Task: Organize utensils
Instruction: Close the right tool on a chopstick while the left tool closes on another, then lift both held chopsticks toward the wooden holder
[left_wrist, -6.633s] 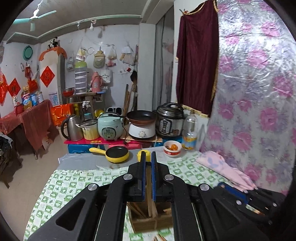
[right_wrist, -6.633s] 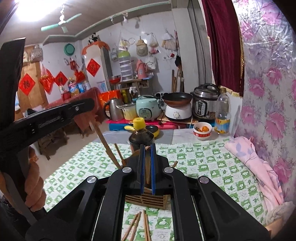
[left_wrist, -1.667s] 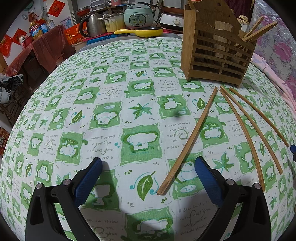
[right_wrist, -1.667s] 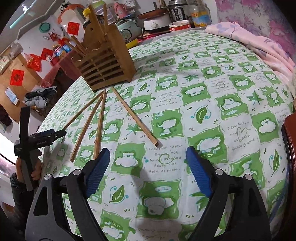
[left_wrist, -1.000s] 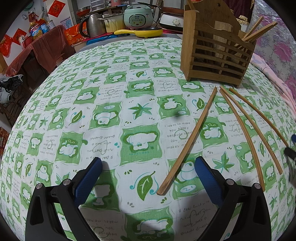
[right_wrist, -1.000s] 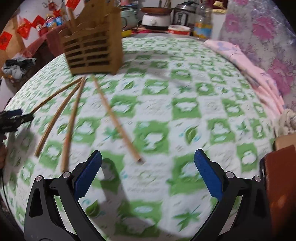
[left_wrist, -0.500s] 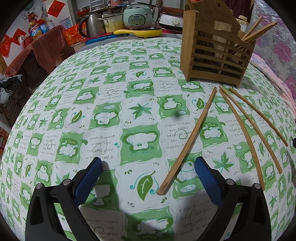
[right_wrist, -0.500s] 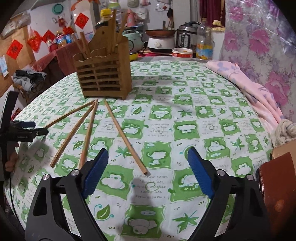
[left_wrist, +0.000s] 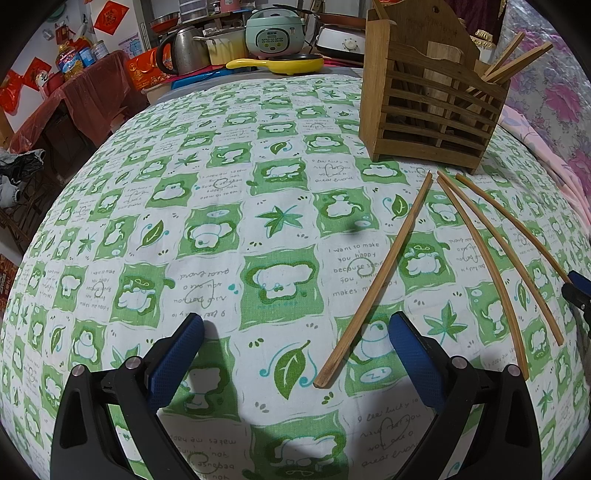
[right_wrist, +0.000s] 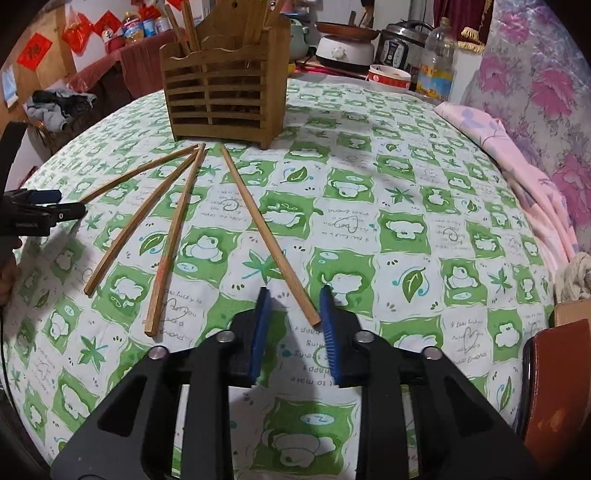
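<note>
**Four chopsticks fanned on the cloth, right jaws closing at the end of one**

Four loose wooden chopsticks lie on a table covered in a green-and-white tablecloth (right_wrist: 406, 229) printed with leaves, cartoon animals and short lines of script. They are plain, light brown and slender, squared at the thick end and tapering toward the other. All four narrow ends point toward a wooden slatted holder (right_wrist: 225, 92), so the set spreads out like a fan from just in front of its base.

The holder stands upright on the cloth, open-sided with horizontal slats and a taller back board. More chopsticks lean inside it, their tops sticking out above the rim.

In the right wrist view the rightmost chopstick (right_wrist: 269, 236) runs straight down toward the right gripper (right_wrist: 293, 306). Its thick end lies between the two blue pads. The jaws are closing and stand fairly narrow, yet a gap shows on each side of the stick, so the pads do not press on it. The stick lies flat on the cloth.

The other three chopsticks (right_wrist: 173, 236) lie to the left of it, close together at the holder end and apart at the near end.

The left gripper (left_wrist: 295, 336) hovers low over the cloth with its jaws spread wide. The thick end of one chopstick (left_wrist: 373, 288) lies between its blue pads, nearer the right one, touched by neither.
</note>
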